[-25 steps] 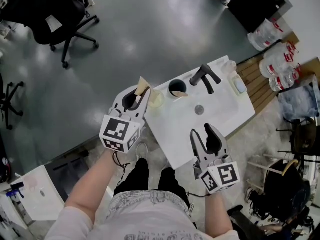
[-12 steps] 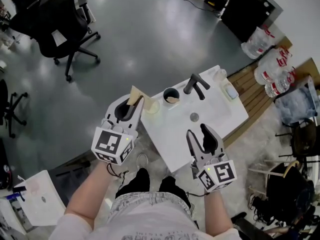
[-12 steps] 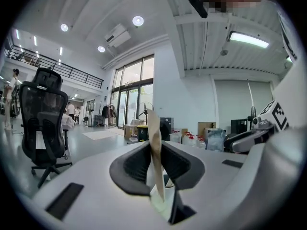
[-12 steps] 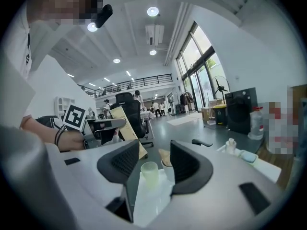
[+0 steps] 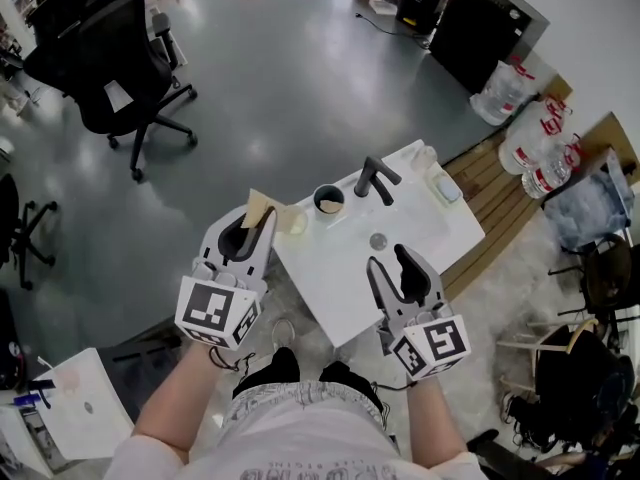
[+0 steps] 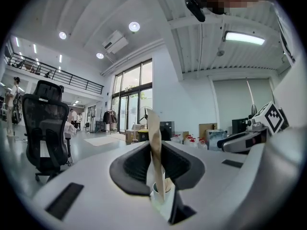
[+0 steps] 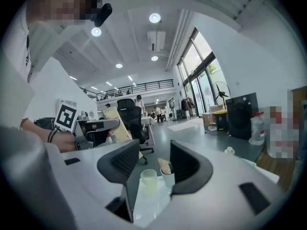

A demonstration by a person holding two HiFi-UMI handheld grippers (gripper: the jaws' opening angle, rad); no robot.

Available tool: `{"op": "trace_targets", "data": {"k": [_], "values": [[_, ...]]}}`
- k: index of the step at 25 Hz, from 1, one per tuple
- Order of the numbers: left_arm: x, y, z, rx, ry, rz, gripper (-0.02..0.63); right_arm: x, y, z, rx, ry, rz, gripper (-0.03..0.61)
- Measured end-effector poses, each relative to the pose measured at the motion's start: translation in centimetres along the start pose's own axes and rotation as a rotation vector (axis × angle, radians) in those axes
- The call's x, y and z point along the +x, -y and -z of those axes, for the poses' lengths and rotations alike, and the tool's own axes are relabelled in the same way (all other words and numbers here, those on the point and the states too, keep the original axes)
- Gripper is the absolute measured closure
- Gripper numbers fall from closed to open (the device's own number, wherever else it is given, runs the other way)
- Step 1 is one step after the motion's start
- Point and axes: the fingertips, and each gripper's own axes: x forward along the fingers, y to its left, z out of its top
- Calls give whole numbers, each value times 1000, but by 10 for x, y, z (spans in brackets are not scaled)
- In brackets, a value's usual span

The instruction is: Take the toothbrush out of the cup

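Observation:
My left gripper (image 5: 250, 224) is shut on the toothbrush (image 5: 258, 206), a flat tan strip that stands upright between its jaws (image 6: 153, 128). It hangs in the air, just left of the white sink counter (image 5: 330, 278). A pale translucent cup (image 5: 293, 221) stands at the counter's left corner, below and beyond the toothbrush (image 6: 161, 193). Beside that cup is a dark cup (image 5: 327, 200) with a tan thing in it (image 7: 167, 167). My right gripper (image 5: 390, 263) is open and empty above the counter's near edge. Through its jaws I see the pale cup (image 7: 149, 181).
A black faucet (image 5: 375, 180), a drain (image 5: 377, 240) and a soap dish (image 5: 445, 186) are on the counter. A black office chair (image 5: 115, 63) stands far left on the grey floor. Large water bottles (image 5: 520, 118) and a black cabinet (image 5: 480, 28) stand at the right.
Both grippers have risen, and the counter looks smaller beneath them. The left one has carried the toothbrush up and a little left, away from the pale cup.

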Motion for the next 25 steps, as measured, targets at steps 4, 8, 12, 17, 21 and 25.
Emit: {"op": "trace_targets", "data": {"k": [4, 8, 12, 17, 21, 25], "values": [[-8, 11, -6, 8, 12, -5, 540, -2, 0, -7, -8, 12, -15, 365], [-16, 20, -2, 12, 11, -9, 541, -4, 0, -12, -15, 20, -30, 365], [-21, 28, 2, 9, -2, -16, 540, -6, 3, -16, -26, 22, -51, 365], [-21, 34, 8, 15, -16, -38, 540, -6, 10, -12, -25, 10, -80, 365], [-20, 36, 9, 10, -22, -52, 541, 1, 14, -8, -20, -2, -98, 365], [-20, 33, 15, 9, -35, -77, 541, 11, 18, -3, -15, -14, -124, 365]]}}
